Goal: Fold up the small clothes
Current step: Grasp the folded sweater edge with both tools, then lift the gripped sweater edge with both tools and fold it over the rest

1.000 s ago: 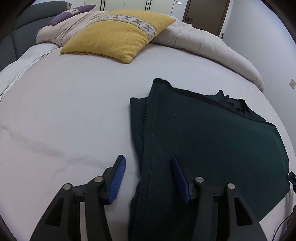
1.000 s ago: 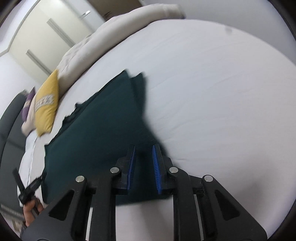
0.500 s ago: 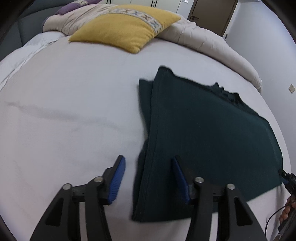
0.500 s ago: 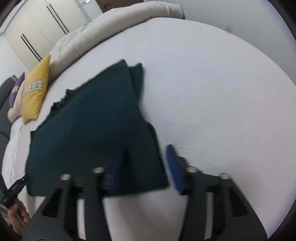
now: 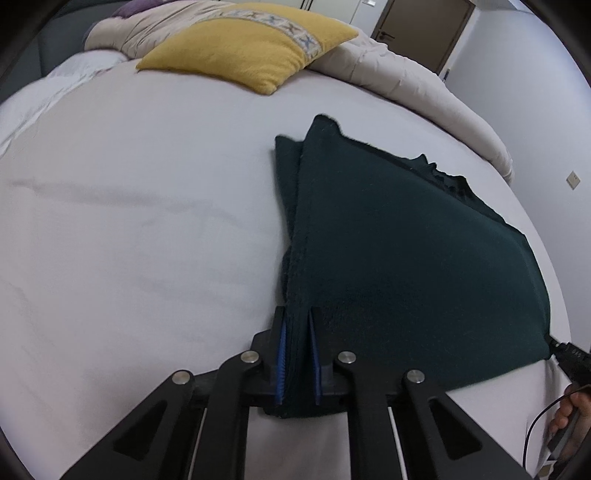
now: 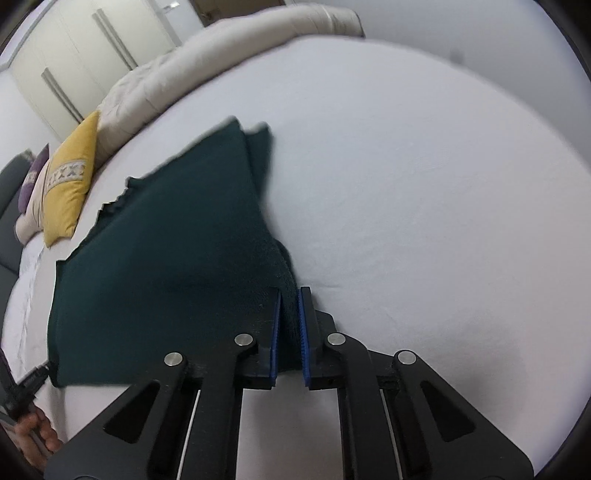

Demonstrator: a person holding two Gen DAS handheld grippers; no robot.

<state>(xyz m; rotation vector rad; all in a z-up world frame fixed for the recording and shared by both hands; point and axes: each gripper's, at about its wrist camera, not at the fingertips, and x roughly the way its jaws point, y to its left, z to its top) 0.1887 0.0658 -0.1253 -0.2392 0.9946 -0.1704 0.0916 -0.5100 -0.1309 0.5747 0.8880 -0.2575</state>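
Observation:
A dark green knitted garment point(image 5: 406, 251) lies partly folded on the white bed sheet point(image 5: 129, 240). My left gripper point(image 5: 297, 321) is shut on its near left corner, with the cloth pinched between the blue pads. In the right wrist view the same garment point(image 6: 166, 251) spreads to the left, and my right gripper point(image 6: 289, 301) is shut on its near right corner. The other gripper shows at the frame edge in each view, in the left wrist view point(image 5: 569, 356) and in the right wrist view point(image 6: 26, 384). Both near corners look slightly lifted.
A yellow pillow point(image 5: 243, 51) and a beige duvet point(image 5: 406, 77) lie at the far side of the bed. White wardrobe doors point(image 6: 92, 48) stand behind. A brown door point(image 5: 424, 26) is at the back right.
Both grippers were open half a second ago; both have now closed on the near corners of the garment. The left gripper shifted right onto the folded edge.

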